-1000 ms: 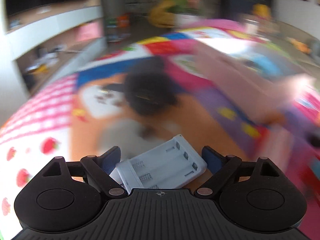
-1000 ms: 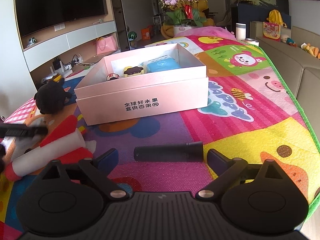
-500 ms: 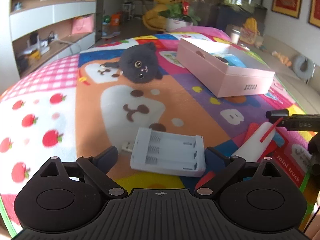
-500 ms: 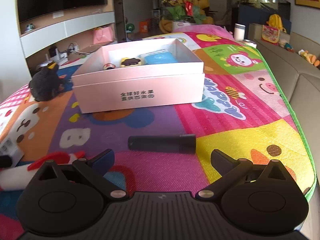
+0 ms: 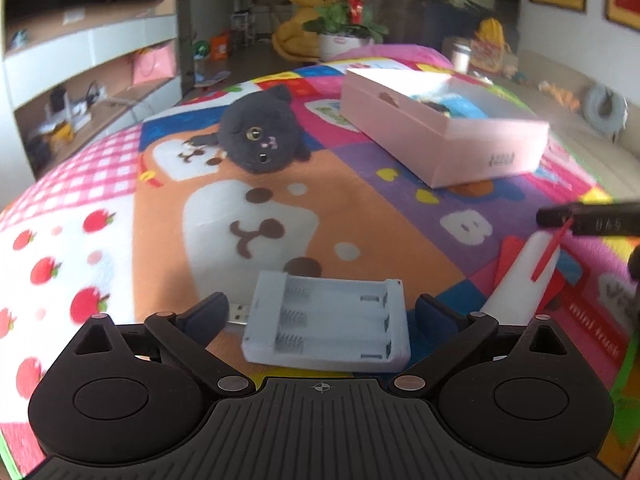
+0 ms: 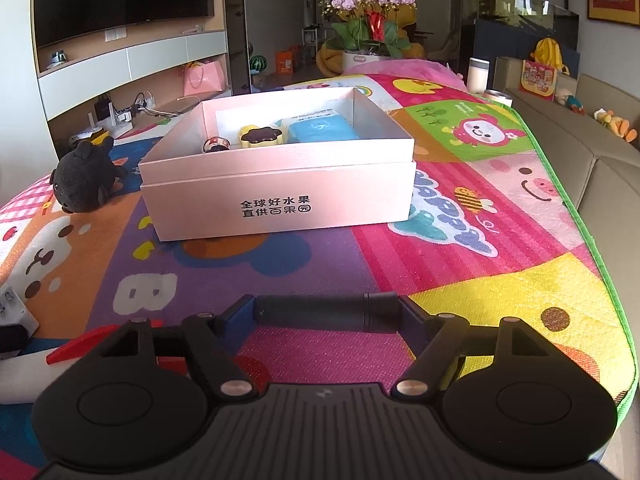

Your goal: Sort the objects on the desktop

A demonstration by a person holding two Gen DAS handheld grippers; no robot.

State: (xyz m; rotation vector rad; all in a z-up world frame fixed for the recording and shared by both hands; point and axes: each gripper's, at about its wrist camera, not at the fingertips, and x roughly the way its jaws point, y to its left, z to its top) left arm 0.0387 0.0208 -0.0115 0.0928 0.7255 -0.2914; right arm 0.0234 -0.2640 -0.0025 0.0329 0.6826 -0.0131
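Both my claws tilt down over the colourful play mat (image 6: 460, 264). My left claw (image 5: 322, 314) stands wide, having just opened, around the white battery charger (image 5: 326, 330) without touching it. My right claw (image 6: 326, 314) has just been closing, its pads against the ends of the black cylinder (image 6: 326, 314). The pink box (image 6: 280, 204) sits beyond.

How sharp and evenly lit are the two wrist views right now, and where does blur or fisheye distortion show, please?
Left wrist view: soft, smeared toward the edges, the pink box and plush cat slightly blurred, the white charger fairly clear. Right wrist view: sharp, bright daylight, the box lettering readable, the black cylinder crisp; the play mat bulges and its edges curve from the fisheye.
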